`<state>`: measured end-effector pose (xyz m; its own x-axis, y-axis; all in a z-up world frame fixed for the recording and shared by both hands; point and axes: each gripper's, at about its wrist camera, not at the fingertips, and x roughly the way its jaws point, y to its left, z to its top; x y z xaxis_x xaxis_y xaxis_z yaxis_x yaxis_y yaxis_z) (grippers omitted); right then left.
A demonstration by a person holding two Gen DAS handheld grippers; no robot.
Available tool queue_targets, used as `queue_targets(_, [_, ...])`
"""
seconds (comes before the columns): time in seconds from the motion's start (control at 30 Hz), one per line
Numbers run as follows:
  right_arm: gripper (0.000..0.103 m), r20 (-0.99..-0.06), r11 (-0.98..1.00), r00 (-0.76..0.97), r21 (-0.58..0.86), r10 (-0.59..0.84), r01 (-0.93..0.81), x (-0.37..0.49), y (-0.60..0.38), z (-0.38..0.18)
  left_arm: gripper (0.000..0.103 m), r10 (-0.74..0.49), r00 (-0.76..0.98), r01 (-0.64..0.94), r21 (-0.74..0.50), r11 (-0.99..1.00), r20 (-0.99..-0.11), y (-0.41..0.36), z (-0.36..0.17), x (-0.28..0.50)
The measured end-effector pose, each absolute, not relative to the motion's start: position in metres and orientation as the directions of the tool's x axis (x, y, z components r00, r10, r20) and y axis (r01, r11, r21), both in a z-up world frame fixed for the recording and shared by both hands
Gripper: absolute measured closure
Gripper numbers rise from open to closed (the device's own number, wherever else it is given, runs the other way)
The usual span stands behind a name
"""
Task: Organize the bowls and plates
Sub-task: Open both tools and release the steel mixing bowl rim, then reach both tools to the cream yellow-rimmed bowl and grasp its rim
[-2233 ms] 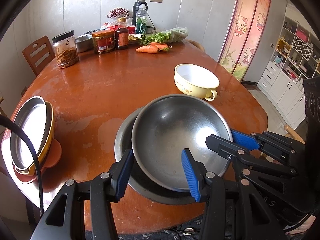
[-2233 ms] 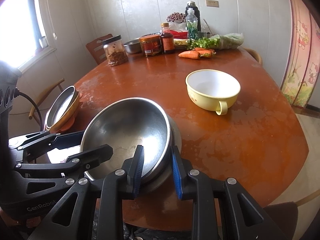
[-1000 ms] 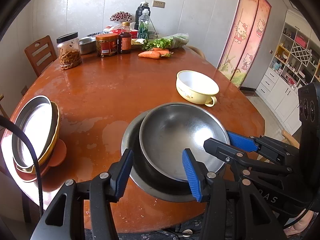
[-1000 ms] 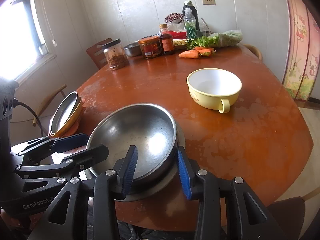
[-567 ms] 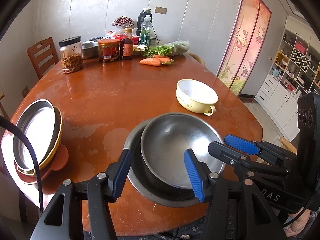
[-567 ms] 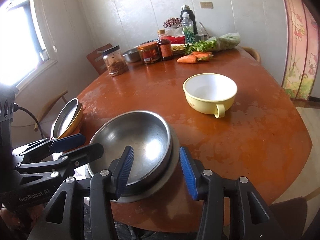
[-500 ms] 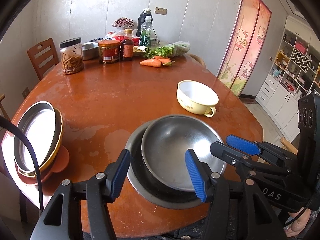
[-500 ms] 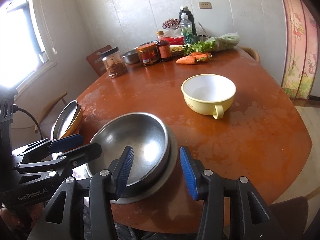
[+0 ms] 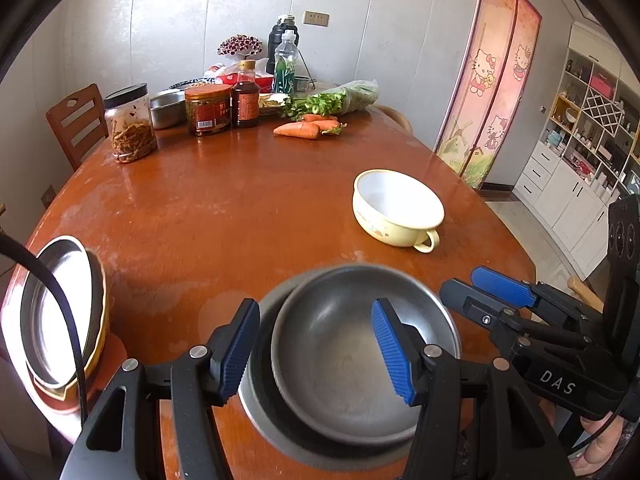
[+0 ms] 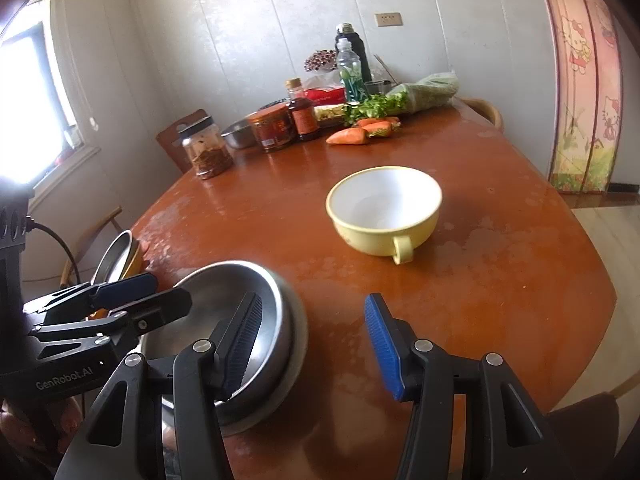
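A smaller steel bowl [image 9: 352,352] sits nested in a larger steel bowl [image 9: 256,396] at the table's near edge; both show in the right wrist view [image 10: 240,312]. My left gripper [image 9: 316,344] is open, its jaws above the nested bowls, holding nothing. My right gripper [image 10: 312,344] is open and empty, just right of the bowls, over bare table. A yellow bowl with a handle [image 9: 396,208] stands upright further back on the right [image 10: 384,208]. A stack of plates [image 9: 60,312] lies at the left edge [image 10: 120,256].
The brown oval table [image 9: 224,200] carries jars [image 9: 130,124], bottles [image 9: 245,96], a steel dish, carrots [image 9: 304,128] and greens at its far end. A wooden chair [image 9: 76,120] stands at back left. A cable [image 9: 48,292] crosses the plate stack.
My right gripper opened, let go of the smaller steel bowl, and swung right. The bowl now rests inside the larger one. Both grippers drew back a little.
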<state>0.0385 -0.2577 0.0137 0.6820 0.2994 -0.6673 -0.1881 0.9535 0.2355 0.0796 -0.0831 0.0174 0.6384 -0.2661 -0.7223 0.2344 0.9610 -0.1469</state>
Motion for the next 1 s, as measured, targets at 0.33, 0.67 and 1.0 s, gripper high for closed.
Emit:
queue_targets(0.33, [0.048,-0.686,0.954,0.665,0.245,0.297,-0.173,0.076,-0.273,0.018,0.045,-0.261,0.627,0.238,-0.138,0.961,-0.734,-0.098,0.032,0.117])
queue_targets(0.67, [0.048,-0.705,0.963,0.66,0.244,0.259,-0.117,0.11,-0.296,0.02,0.045,-0.267,0.595,0.264,-0.129,0.956,-0.758,-0.118,0.04,0.15])
queue_targets(1.0, [0.048,-0.751,0.974,0.625,0.215,0.214,-0.075,0.144,-0.313,0.007,0.045,-0.264,0.563,0.288,-0.114,0.951,-0.783,-0.138,0.038,0.178])
